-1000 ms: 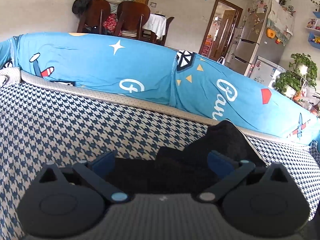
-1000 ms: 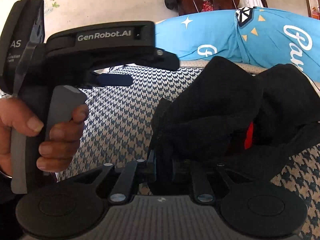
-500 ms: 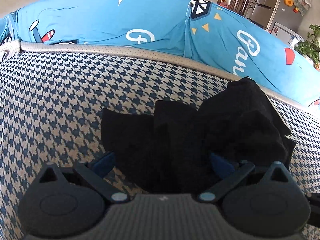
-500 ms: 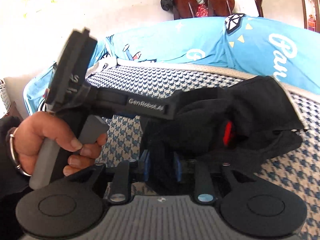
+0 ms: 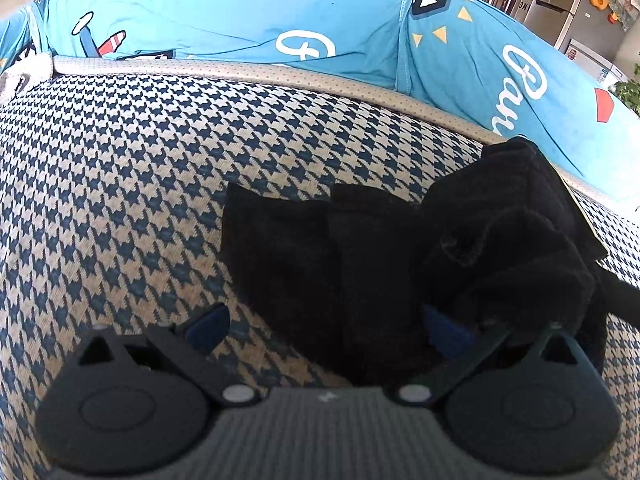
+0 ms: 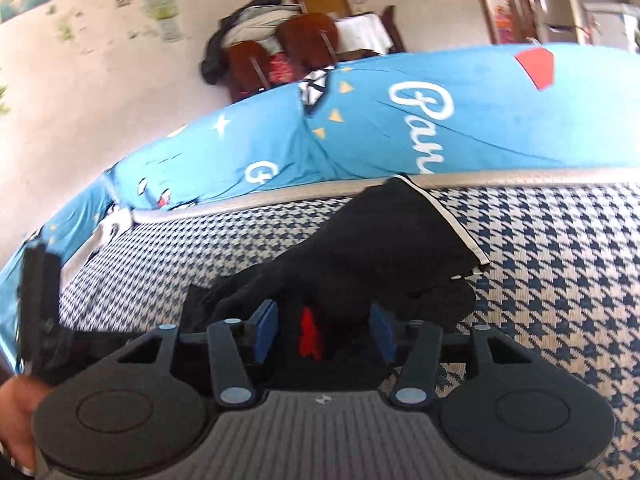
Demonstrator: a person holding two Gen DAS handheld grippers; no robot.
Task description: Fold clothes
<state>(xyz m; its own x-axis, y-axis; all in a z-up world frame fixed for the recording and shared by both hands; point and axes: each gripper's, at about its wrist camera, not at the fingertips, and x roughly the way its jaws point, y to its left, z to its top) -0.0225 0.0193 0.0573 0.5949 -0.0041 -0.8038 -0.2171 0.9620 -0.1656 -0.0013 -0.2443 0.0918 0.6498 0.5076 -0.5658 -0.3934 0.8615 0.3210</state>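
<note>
The houndstooth cushion [image 5: 120,184] fills both views, a broad flat seat that serves as the folding surface, and behind it runs the blue cover [image 5: 248,12] with white script I can only partly read: a lone "G" and something like "Pau". On the cushion sits the black garment [image 5: 380,248], bunched rather than flat, one squared flap lying toward the left and a thicker heap rising on the right. From the right wrist it shows a white-piped edge [image 6: 456,224] and a red patch [image 6: 310,332], maybe a label, though blur keeps me from reading it.

The left gripper [image 5: 326,326] hangs low over the near hem, fingers wide apart, cloth lying between them but not pinched. The right gripper [image 6: 324,330] has its blue fingers [image 6: 266,330] apart too, straddling a fold around that red patch without closing on it. Both sit at the near edge, likely placed to take hold there.
</note>
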